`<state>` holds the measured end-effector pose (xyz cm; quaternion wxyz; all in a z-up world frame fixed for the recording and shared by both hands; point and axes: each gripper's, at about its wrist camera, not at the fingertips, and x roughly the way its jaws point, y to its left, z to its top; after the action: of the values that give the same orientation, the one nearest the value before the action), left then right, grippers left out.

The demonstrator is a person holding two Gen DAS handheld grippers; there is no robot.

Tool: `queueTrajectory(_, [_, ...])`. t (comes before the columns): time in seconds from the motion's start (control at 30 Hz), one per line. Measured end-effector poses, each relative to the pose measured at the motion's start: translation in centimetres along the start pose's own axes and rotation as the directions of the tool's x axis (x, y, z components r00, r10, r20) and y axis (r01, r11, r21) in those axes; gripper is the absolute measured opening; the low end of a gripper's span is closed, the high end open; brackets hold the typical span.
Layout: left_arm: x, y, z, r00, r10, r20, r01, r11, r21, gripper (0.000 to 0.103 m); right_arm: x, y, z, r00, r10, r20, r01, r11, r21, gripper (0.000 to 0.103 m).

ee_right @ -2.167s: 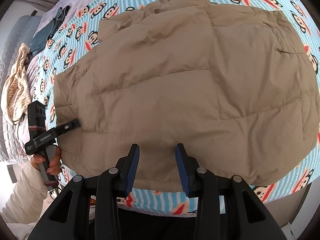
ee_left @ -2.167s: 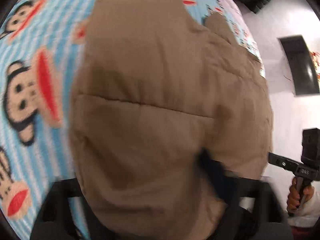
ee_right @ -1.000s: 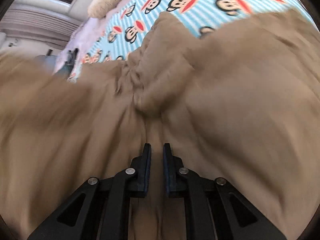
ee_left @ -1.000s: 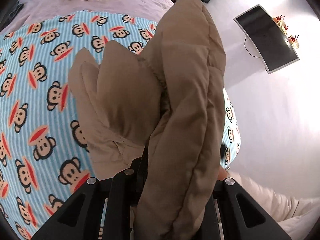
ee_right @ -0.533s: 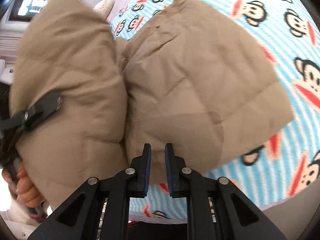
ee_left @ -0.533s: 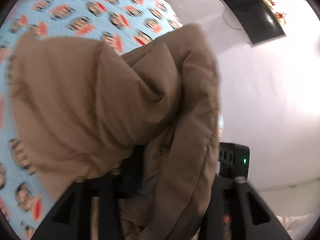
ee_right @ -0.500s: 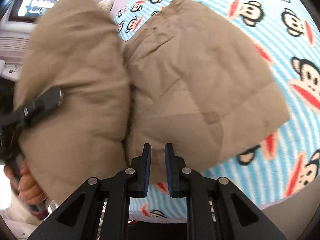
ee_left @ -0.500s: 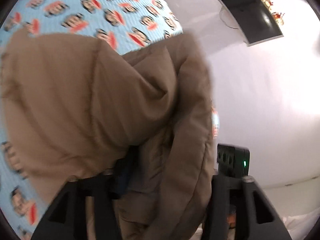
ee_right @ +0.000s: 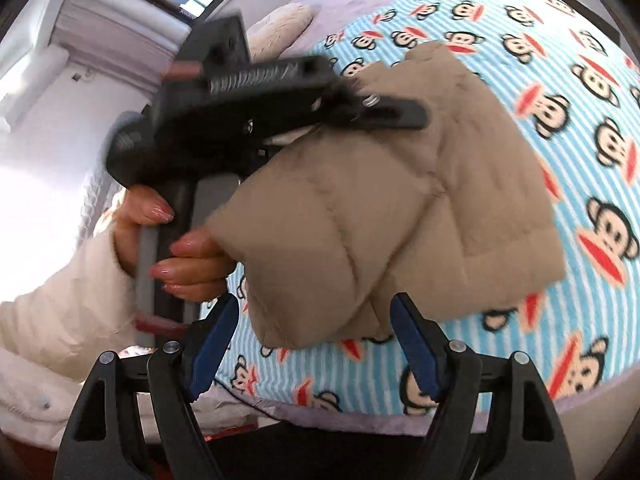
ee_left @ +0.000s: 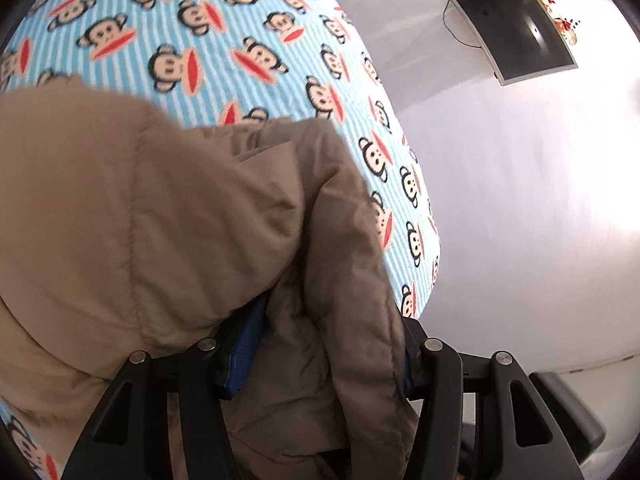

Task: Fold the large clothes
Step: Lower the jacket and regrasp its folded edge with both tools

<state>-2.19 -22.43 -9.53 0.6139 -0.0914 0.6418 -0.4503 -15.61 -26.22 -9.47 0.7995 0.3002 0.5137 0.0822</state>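
From the left wrist, the left claw [ee_left: 324, 356] stands wide with a thick fold of the tan puffer jacket [ee_left: 160, 220] bunched between its blue pads [ee_left: 240, 360], above the monkey-print bed sheet [ee_left: 224, 40]; a dark monitor [ee_left: 508, 20] shows no legible writing. From the right wrist, the right claw [ee_right: 316, 344] gapes wide and empty just short of the folded jacket [ee_right: 400, 220], which lies on the sheet [ee_right: 580, 120] while the left hand [ee_right: 184, 248] holds the other tool at the jacket's top.

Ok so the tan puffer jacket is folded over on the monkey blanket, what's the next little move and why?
Probably draw the left gripper back out of the tan puffer jacket. Its jaws stand wide apart with a fold of jacket loose between them, the right gripper is open and off the cloth, and the bundle already lies doubled on the blue striped monkey-print blanket, so it only needs freeing.
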Motion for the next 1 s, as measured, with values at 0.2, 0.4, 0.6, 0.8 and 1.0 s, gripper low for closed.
queueTrajectory(0.2, [-7.5, -1.6, -0.8, 0.965, 0.126, 0.231, -0.151, 0.984, 0.095, 0.056, 0.3, -3.9, 1.0, 0.992, -0.11, 0.065, 0.094, 0.973, 0.21, 0.014])
queueTrajectory(0.4, [-12.4, 6.0, -2.3, 0.847, 0.405, 0.346, -0.399, 0.912, -0.092, 0.056, -1.3, -7.6, -0.8, 0.993, -0.097, 0.066, 0.07, 0.939, 0.337, 0.014])
queueTrajectory(0.6, [-7.5, 8.8, -0.4, 0.822, 0.474, 0.317, -0.451, 0.88, -0.147, 0.056, -1.7, -9.3, -1.4, 0.993, -0.098, 0.071, 0.065, 0.927, 0.37, 0.013])
queueTrajectory(0.8, [-0.3, 4.4, 3.1, 0.792, 0.519, 0.32, -0.546, 0.838, -0.008, 0.056, -2.5, -14.0, -3.0, 0.989, -0.107, 0.098, 0.044, 0.867, 0.496, 0.014])
queueTrajectory(1.0, [3.9, 2.8, 4.9, 0.763, 0.577, 0.291, -0.61, 0.792, 0.03, 0.056, -2.3, -18.6, -3.7, 0.995, -0.028, 0.093, -0.037, 0.777, 0.628, 0.03])
